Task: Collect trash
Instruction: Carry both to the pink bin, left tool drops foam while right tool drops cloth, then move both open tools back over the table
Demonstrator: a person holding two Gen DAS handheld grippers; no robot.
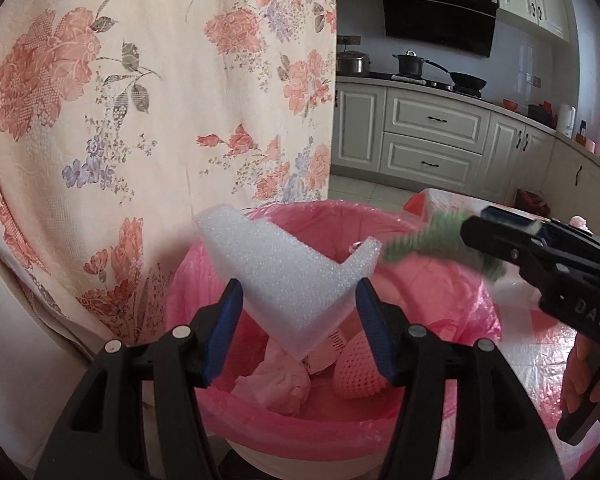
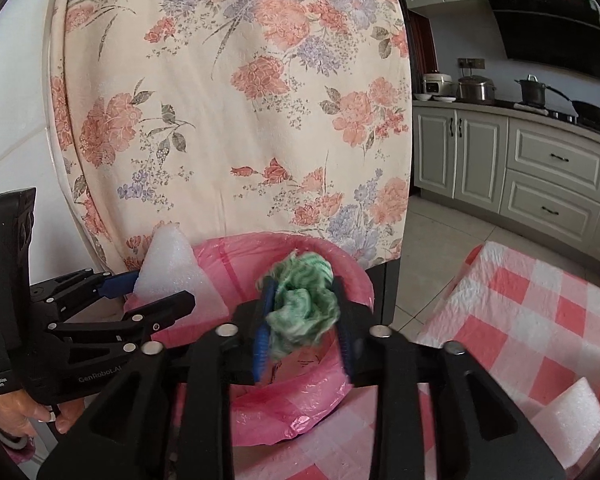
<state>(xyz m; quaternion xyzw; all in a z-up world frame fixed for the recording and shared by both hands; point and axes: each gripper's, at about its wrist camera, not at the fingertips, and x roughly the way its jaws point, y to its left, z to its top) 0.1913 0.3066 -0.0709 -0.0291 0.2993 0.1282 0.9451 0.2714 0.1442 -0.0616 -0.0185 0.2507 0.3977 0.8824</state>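
Observation:
My left gripper (image 1: pixel 300 300) is shut on an L-shaped piece of white foam (image 1: pixel 284 276) and holds it over the pink-lined trash bin (image 1: pixel 300 428). The bin holds crumpled pink tissue (image 1: pixel 284 384) and a pink mesh sleeve (image 1: pixel 360 376). My right gripper (image 2: pixel 304 320) is shut on a crumpled green cloth (image 2: pixel 304 300) above the bin's rim (image 2: pixel 300 396). The right gripper also shows in the left wrist view (image 1: pixel 480 240), coming in from the right. The left gripper with the foam (image 2: pixel 168 268) shows at the left of the right wrist view.
A floral cloth (image 1: pixel 160 100) hangs right behind the bin. A table with a pink-and-white checked cover (image 2: pixel 520 320) lies to the right, with another white foam piece (image 2: pixel 572 424) on it. Kitchen cabinets (image 1: pixel 432 140) and a stove with pots stand behind.

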